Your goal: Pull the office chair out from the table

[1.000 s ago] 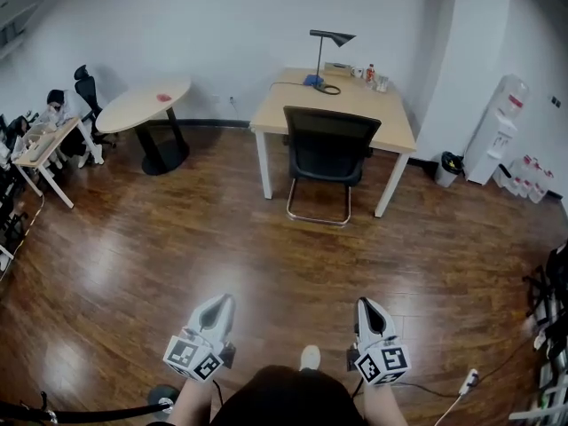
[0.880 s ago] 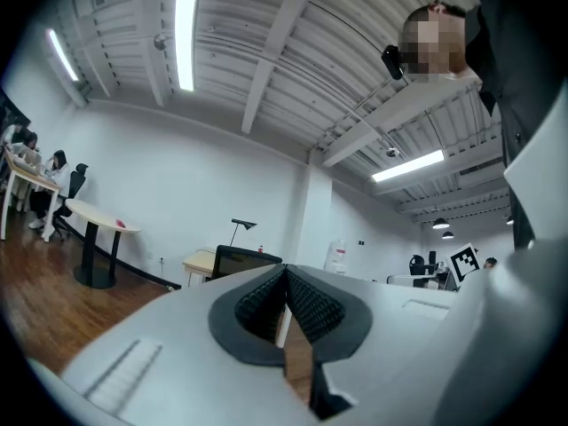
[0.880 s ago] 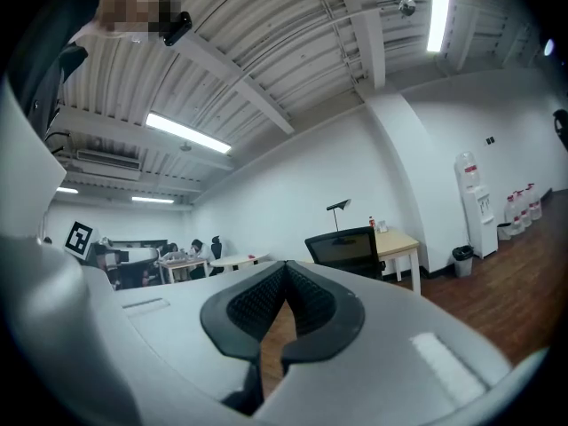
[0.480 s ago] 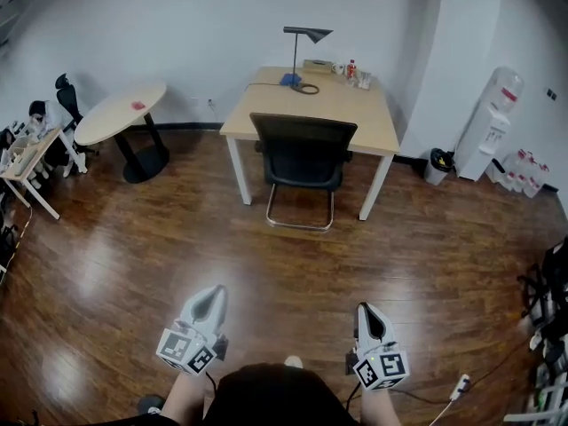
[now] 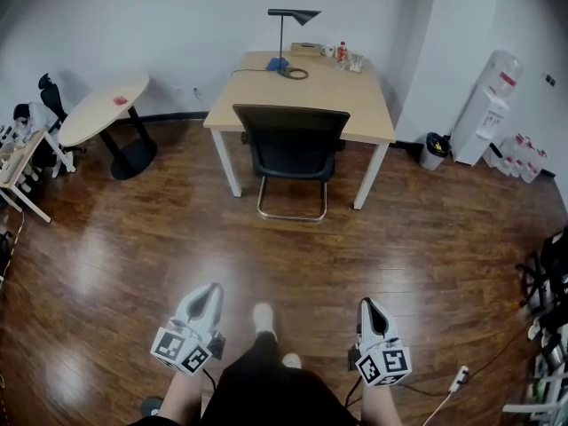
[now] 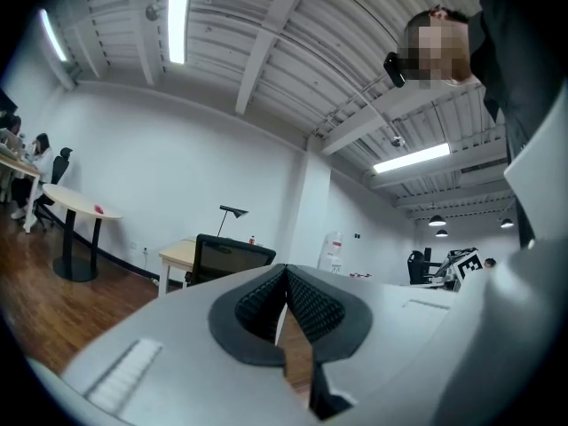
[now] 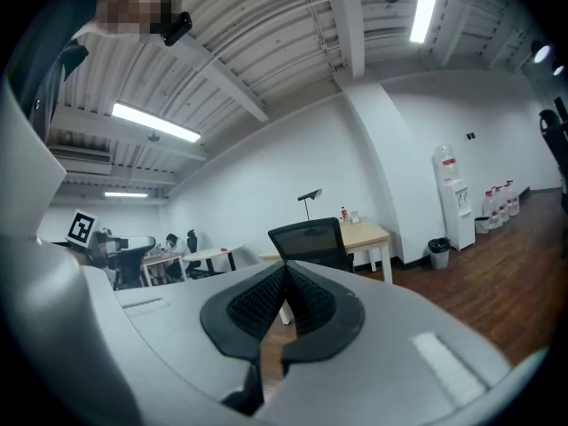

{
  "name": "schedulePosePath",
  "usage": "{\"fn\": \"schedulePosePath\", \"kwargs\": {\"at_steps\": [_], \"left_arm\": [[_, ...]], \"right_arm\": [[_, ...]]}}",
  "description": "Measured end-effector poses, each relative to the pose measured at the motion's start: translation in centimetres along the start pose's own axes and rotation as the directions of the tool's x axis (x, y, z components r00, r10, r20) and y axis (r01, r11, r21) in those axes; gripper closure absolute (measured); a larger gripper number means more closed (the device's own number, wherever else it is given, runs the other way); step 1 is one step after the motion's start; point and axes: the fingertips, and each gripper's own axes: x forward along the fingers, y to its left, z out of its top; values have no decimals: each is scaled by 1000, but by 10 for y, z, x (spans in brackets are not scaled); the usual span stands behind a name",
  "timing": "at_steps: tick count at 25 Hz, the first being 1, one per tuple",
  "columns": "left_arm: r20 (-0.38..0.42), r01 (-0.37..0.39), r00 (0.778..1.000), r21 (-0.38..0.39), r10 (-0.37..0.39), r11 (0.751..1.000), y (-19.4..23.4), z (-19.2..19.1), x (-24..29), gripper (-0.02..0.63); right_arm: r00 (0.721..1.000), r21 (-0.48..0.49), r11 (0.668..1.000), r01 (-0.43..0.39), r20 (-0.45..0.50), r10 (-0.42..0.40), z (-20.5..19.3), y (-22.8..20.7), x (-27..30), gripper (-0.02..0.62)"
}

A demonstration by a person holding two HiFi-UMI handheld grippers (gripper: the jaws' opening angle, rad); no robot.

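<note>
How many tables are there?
3: a rectangular light wooden desk, centre; an oval pale table left of it; a small wooden table at left edge. Others may be hidden.

The office chair's [image 5: 290, 143] backrest hides most of its seat, tucked under the table [image 5: 355, 96]. The small items [image 5: 342, 53] at the table's 12 o'clock end are too tiny to name, perhaps bottles. The head view's 4 o'clock edge cuts off some dark clutter [image 5: 552, 278].

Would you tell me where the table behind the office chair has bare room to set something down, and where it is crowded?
The table is bare across its near half, between the lamp and the office chair, and along its right edge. Its far edge is crowded: the lamp, a bottle and small items beside it.
</note>
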Motion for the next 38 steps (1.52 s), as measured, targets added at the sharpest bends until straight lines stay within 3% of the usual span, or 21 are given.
{"fn": "schedulePosePath", "kwargs": {"at_steps": [8, 14, 25, 38], "left_arm": [[51, -111, 993, 14, 111, 994, 81, 15, 57, 604], [83, -38, 996, 43, 34, 998, 122, 40, 121, 604], [103, -57, 993, 28, 54, 998, 202, 59, 180, 604], [53, -21, 998, 60, 18, 998, 224, 41, 251, 604]], "right_arm": [[998, -7, 999, 54, 25, -53, 20, -13, 76, 581], [998, -36, 999, 29, 65, -26, 45, 0, 162, 581], [997, -73, 996, 49, 63, -45, 61, 14, 255, 581], [1000, -62, 998, 24, 21, -23, 52, -8, 326, 581]]}}
